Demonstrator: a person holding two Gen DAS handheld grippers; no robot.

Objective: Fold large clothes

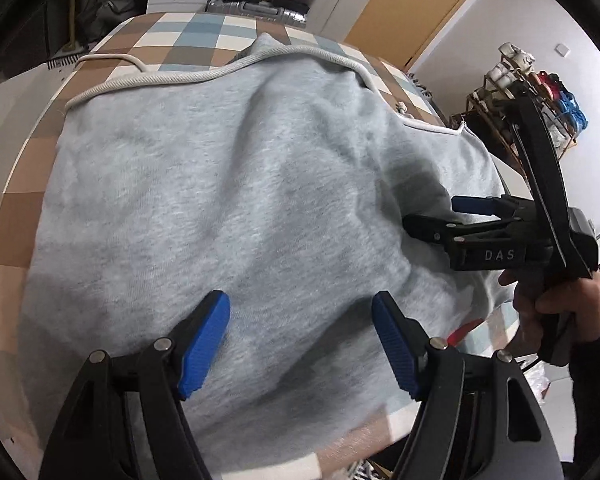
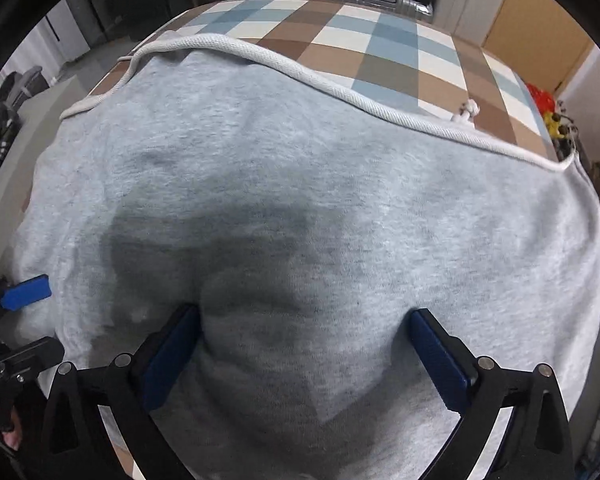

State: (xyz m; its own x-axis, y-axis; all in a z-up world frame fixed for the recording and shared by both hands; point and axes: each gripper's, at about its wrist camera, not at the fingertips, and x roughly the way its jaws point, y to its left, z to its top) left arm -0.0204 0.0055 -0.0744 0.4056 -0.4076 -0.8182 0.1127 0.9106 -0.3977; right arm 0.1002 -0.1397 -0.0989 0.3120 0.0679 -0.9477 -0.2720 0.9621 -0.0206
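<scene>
One grey garment (image 1: 228, 208) hides most of the checkered table (image 1: 204, 36); left gripper (image 1: 300, 340) and right gripper (image 2: 304, 360) both apart, empty.

Grey garment (image 1: 228, 208), checked brown-blue-white cloth (image 1: 188, 40)

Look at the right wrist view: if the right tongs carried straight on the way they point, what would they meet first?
Most likely the grey garment spread on the checked cloth. The open right tongs aim down at it, with nothing between; the remaining gap is unclear.

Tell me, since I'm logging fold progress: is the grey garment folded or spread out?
Folded, apparently: the grey garment forms a compact block on the checked cloth, no sleeves showing.
</scene>
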